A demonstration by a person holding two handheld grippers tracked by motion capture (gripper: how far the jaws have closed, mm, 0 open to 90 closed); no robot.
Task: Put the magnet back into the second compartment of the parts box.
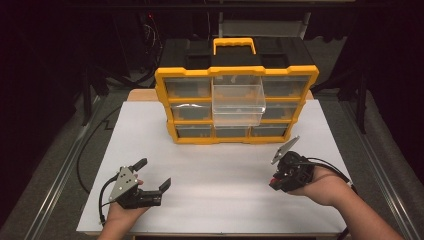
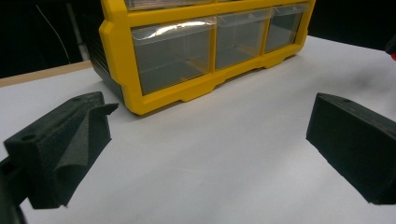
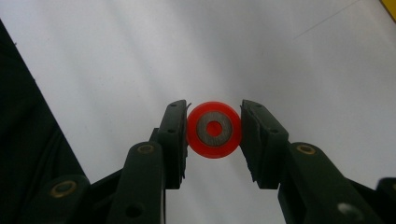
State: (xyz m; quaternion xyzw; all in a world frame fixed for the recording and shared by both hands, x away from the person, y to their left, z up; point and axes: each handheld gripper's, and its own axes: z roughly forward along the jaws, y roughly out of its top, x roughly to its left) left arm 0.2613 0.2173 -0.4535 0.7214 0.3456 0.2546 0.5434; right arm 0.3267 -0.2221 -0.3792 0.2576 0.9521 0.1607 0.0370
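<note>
A: Red plastic wheel (image 3: 214, 129) with a grey metal hub. We have it pinched by its rim between the pads of our right gripper (image 3: 214, 133), above the white table (image 1: 215, 165).

B: Going left to right: our left gripper (image 1: 153, 174) rests low with its jaws spread wide, nothing between them. At the back stands the yellow drawer box (image 1: 235, 102), its clear middle drawer (image 1: 238, 104) pulled out.

A: So the pick-up looks done; carrying the wheel to that open drawer and letting go is left, we judge.

B: The wheel is round, so no long axis. Its flat face looks back at the gripper camera, hub hole in line with the jaws.
</note>
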